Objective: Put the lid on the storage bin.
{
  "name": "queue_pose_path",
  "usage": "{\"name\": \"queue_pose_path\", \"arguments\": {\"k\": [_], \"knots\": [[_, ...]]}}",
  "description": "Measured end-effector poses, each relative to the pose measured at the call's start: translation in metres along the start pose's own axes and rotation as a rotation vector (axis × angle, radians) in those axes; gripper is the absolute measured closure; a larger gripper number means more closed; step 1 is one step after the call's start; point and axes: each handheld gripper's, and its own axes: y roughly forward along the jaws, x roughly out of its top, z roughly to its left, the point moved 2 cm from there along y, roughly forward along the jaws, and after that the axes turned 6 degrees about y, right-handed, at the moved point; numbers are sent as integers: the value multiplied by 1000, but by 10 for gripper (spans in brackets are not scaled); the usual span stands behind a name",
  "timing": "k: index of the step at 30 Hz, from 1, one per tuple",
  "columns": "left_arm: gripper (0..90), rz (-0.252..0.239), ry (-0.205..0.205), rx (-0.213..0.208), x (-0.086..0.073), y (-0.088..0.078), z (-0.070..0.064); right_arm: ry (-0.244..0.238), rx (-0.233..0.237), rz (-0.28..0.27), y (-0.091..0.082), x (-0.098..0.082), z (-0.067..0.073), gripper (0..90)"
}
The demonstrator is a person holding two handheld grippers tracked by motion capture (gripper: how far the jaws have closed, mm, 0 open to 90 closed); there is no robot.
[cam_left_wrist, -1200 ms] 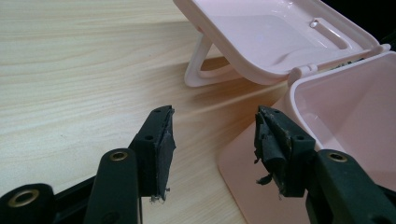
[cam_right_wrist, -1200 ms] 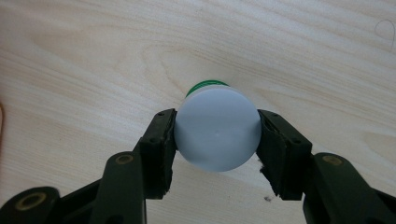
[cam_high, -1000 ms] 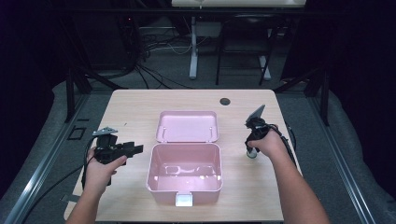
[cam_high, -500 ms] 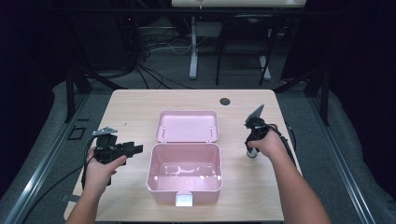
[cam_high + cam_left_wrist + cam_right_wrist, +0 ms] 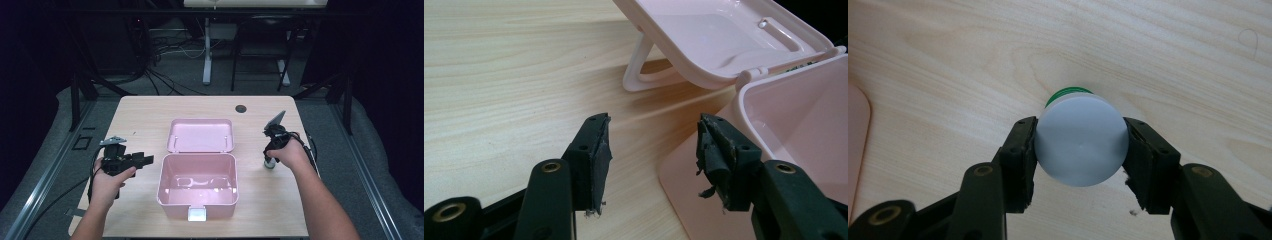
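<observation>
1. Right gripper [image 5: 1079, 150] clamped on white-capped jar [image 5: 1080, 141], apparently touching table [image 5: 948, 65], right of pink box [image 5: 197, 185].
2. Left gripper [image 5: 651, 145] gaping, holding nothing, near box's left wall.

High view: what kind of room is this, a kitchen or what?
Probably a lab or workshop, not a kitchen: a lone wooden table in a dark room, loose cables on the floor, and metal stands behind.
</observation>
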Motion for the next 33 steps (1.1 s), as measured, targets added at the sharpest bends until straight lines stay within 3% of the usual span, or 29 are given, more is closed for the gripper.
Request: {"name": "queue_pose_path", "arguments": {"k": [21, 33], "knots": [[475, -6, -6, -1, 0, -2, 1, -125, -20, -52, -49, -5, 26, 502], [475, -2, -7, -1, 0, -2, 1, -203, -15, -35, -68, -8, 44, 503]]}}
